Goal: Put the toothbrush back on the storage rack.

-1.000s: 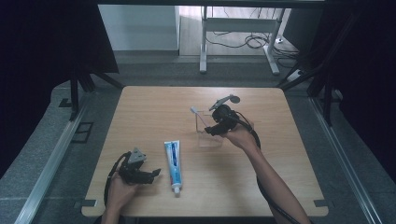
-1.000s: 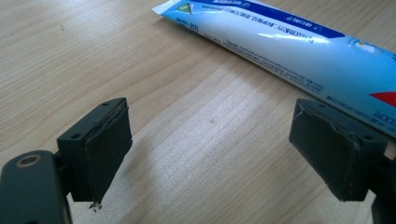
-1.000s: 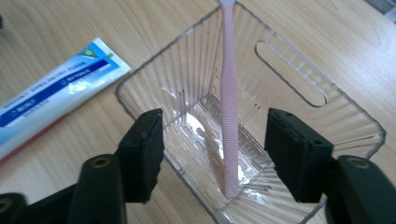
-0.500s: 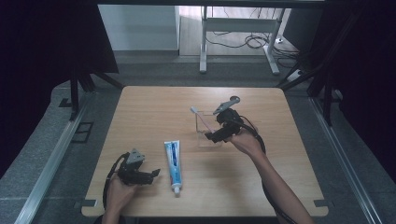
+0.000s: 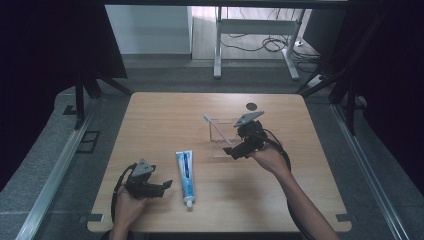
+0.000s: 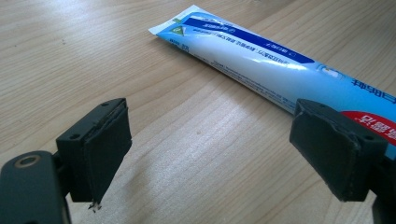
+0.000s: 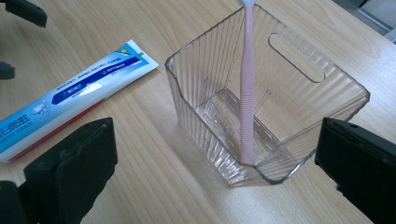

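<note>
Both tools stood wide apart at this moment: the right gripper (image 5: 235, 151) hung with its jaws spread and nothing between them, just in front of the clear ribbed bin (image 7: 261, 112), and the left gripper (image 5: 166, 186) rested low on the wooden table (image 5: 165, 115), its jaws likewise spread and empty, just beside the toothpaste tube (image 5: 185, 172).

Largest of the task's things was that bin, standing right of the table's middle. Next came the tube, lying flat, cap toward the person, well apart from the bin. Smallest was the pink toothbrush (image 7: 247, 93), leaning inside the bin with its foot on the floor and its head over the far rim.

As a judgement, the risk lay with the bin. It looked light, the brush leaned steeply, and the right jaws were very close to the near wall; a careless swing of that hand could knock the bin and tip it or throw the brush out. On the left, one jaw already overlapped the tube in the left gripper view, so a sloppy closing might pinch only the soft edge and let it slide.

Against a second earlier, the right gripper's jaws had just been opening, and it had drawn back from the bin toward the person. The brush leaned as before, and the left hand and tube sat unchanged.
</note>
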{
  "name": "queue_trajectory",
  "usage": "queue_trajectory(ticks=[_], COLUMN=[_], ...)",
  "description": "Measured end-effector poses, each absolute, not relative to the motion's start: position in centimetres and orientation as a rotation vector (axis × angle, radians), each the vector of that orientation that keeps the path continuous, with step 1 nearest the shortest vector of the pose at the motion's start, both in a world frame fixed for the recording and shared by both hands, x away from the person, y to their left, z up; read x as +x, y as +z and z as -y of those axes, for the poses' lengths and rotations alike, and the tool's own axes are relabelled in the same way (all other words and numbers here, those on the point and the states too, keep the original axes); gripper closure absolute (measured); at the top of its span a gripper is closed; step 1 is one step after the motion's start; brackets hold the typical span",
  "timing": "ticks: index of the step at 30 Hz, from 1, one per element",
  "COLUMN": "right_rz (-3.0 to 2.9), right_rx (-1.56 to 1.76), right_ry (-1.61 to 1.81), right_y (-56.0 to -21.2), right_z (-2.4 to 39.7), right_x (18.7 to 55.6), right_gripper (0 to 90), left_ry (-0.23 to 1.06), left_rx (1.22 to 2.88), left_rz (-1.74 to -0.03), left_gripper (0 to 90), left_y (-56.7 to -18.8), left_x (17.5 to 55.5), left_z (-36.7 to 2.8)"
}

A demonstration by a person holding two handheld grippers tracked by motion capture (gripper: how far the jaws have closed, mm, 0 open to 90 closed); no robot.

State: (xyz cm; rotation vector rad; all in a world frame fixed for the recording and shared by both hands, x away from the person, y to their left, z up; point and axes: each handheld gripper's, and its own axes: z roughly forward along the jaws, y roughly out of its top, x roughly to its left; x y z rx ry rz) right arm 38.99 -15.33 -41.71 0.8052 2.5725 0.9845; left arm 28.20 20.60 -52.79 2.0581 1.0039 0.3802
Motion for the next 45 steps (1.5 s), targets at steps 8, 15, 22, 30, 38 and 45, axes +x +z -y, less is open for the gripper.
queue_trajectory(ticks=[8, 15, 22, 30, 38, 45], right_rz=[-2.583, -2.581, -2.569, -2.559, -2.544, -2.526], right_rx=[0.8, 0.791, 0.803, 0.818, 0.835, 0.867], right_ry=[0.996, 1.019, 1.034, 1.058, 1.054, 1.068], right_y=[-41.8, -42.3, -42.7, -43.4, -44.5, -45.2], right_z=[16.0, 17.0, 18.1, 19.3, 20.4, 21.6], right_x=[37.7, 36.4, 35.5, 34.6, 33.7, 32.8], right_gripper=[0.0, 0.0, 0.0, 0.0, 0.0, 0.0], left_ry=[0.4, 0.403, 0.399, 0.399, 0.396, 0.394], left_rx=[2.078, 2.081, 2.091, 2.096, 2.102, 2.109], left_rz=[-0.989, -0.988, -0.986, -0.98, -0.98, -0.982], left_gripper=[12.8, 12.8, 12.8, 12.8, 12.8, 12.8], left_y=[-52.8, -52.8, -52.9, -52.8, -52.9, -52.9], left_x=[28.2, 28.2, 28.2, 28.2, 28.2, 28.2], left_z=[-20.5, -20.5, -20.4, -20.3, -20.3, -20.2])
